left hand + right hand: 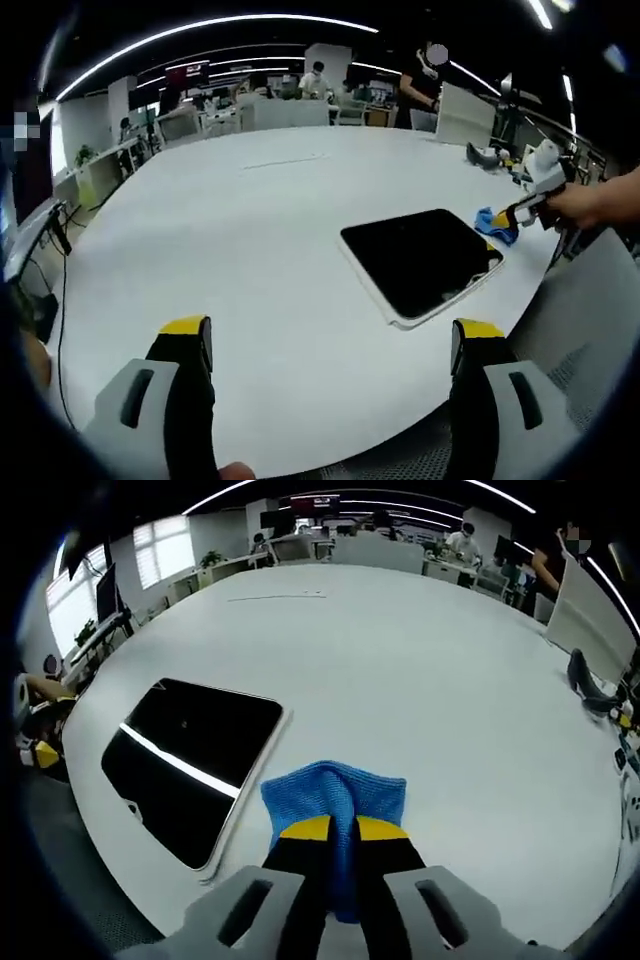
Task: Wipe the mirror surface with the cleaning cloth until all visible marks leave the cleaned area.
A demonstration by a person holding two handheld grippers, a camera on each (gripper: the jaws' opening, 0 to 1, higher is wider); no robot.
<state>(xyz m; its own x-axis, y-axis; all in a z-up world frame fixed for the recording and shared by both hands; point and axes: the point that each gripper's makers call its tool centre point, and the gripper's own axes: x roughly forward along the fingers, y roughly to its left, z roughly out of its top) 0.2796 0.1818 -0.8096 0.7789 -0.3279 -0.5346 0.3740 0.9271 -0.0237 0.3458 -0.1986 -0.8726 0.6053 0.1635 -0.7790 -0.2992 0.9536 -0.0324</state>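
Evidently readying a wipe: right gripper [343, 832] clamps the blue cloth [335, 798] just beside the mirror [190, 760], while left gripper [330, 345] hangs open, well clear.

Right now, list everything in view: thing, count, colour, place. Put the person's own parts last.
mirror: one, dark reflective face with a pale frame, flat on the table near its edge, beside the cloth.
cleaning cloth: one, blue, bunched on the table just off the mirror's side, pinched in the right gripper.
table: one, white, large, rounded edge.
dark object: one, far side of the table; too small to identify.
people: several, at desks beyond the table.
left gripper: one, grey with yellow-tipped black jaws, wide apart above the table edge, holding nothing.
right gripper: one, same colours, jaws closed on the cloth.
hand: one, holding the right gripper.
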